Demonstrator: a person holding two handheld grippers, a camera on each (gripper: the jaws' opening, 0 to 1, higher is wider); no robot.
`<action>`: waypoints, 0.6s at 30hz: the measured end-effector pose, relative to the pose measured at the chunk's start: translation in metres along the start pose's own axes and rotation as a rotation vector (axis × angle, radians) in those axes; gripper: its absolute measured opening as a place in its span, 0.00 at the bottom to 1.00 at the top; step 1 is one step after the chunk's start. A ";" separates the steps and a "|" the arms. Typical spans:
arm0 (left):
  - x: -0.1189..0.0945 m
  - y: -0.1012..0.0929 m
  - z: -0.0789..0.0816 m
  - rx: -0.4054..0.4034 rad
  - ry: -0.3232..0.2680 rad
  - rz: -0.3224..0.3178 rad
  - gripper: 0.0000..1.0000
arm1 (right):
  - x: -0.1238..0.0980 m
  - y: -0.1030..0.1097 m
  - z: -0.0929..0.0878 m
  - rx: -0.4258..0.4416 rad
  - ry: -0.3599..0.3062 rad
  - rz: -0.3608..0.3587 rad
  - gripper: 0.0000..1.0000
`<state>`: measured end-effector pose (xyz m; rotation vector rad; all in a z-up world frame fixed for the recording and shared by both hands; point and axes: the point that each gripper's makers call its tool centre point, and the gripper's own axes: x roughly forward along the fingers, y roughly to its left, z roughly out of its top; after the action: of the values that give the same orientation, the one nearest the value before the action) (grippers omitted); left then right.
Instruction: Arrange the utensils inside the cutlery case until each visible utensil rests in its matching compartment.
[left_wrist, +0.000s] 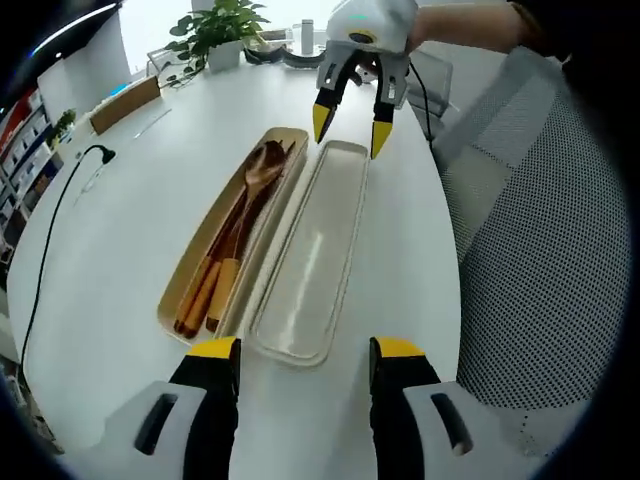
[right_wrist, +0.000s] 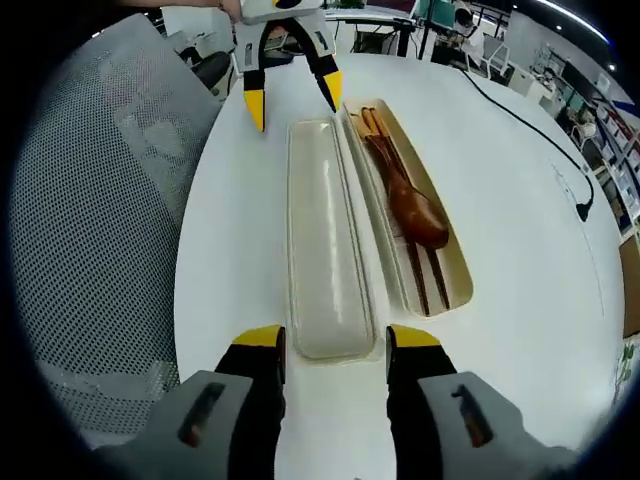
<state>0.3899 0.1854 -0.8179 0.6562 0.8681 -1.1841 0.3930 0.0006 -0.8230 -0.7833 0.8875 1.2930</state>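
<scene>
Lid (left_wrist: 308, 262) and case (left_wrist: 232, 235) lie side by side on the white table (left_wrist: 120, 250), touching along their long edges, and their shared long axis runs straight from one gripper to the other. In the left gripper view the left gripper (left_wrist: 305, 352) hangs over one short end of the lid with its jaws apart and holding nothing, while the right gripper (left_wrist: 351, 133) sits at the far end, also parted and empty. The right gripper view gives the mirror: the right gripper (right_wrist: 332, 343) straddles the near end of the lid (right_wrist: 325, 232), and the case (right_wrist: 452, 262) lies just beside it. Inside the case a wooden spoon (right_wrist: 408, 198) and chopsticks (right_wrist: 428, 278) rest lengthwise, bowl toward the right gripper's end, handles toward the left's. Whether each sits in its own groove is too small to tell. Each gripper is nearest to one end of the lid, so a two-ended lift would suit; the case lies off to one side of both.
</scene>
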 end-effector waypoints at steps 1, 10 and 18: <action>0.001 -0.001 -0.001 -0.001 0.001 -0.004 0.53 | 0.003 0.003 0.002 -0.001 -0.003 0.013 0.39; 0.006 0.002 -0.003 0.003 0.006 0.006 0.50 | 0.007 0.000 0.004 -0.033 -0.002 0.019 0.38; 0.008 0.007 -0.001 -0.010 -0.002 0.022 0.44 | 0.010 0.000 0.007 -0.039 -0.003 0.020 0.38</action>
<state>0.3981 0.1837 -0.8254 0.6549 0.8625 -1.1593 0.3946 0.0108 -0.8284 -0.8053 0.8719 1.3318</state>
